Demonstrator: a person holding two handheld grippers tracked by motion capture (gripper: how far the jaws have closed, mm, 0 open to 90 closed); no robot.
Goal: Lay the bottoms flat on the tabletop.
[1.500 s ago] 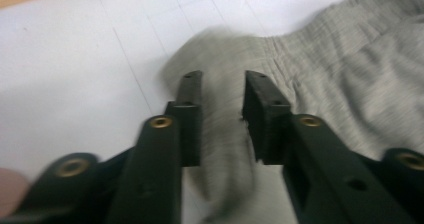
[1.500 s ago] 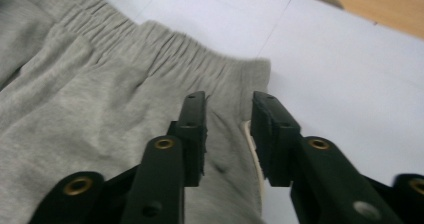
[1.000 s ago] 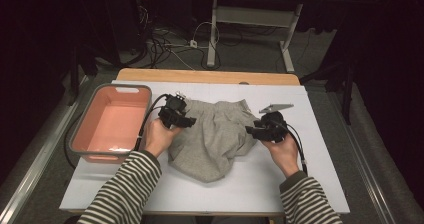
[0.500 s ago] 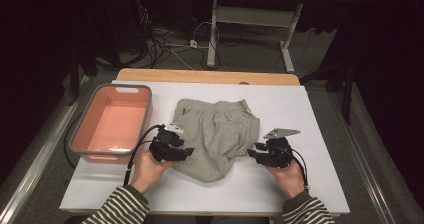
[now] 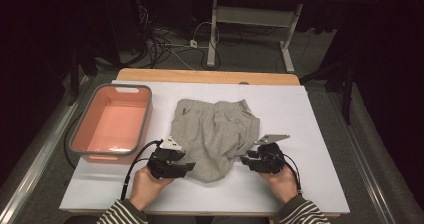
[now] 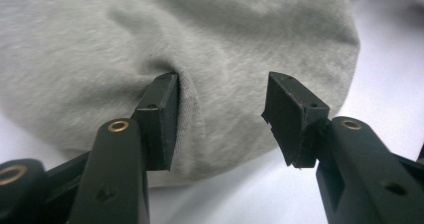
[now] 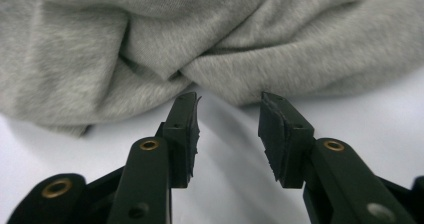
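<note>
Left gripper (image 5: 187, 167) fingers apart, one pad nudging the grey shorts (image 5: 215, 134) hem. Right gripper (image 5: 247, 159) fingers apart, empty, cloth edge just ahead: both look lined up for a two-corner grab.

I see a table (image 5: 320, 184) covered by a white sheet, with a strip of bare wood along its far edge. Two things lie directly on it — a pink tub with a grey rim (image 5: 145, 115) at the left, and grey shorts (image 5: 217, 134) spread rumpled near the middle, just beside the tub.
</note>
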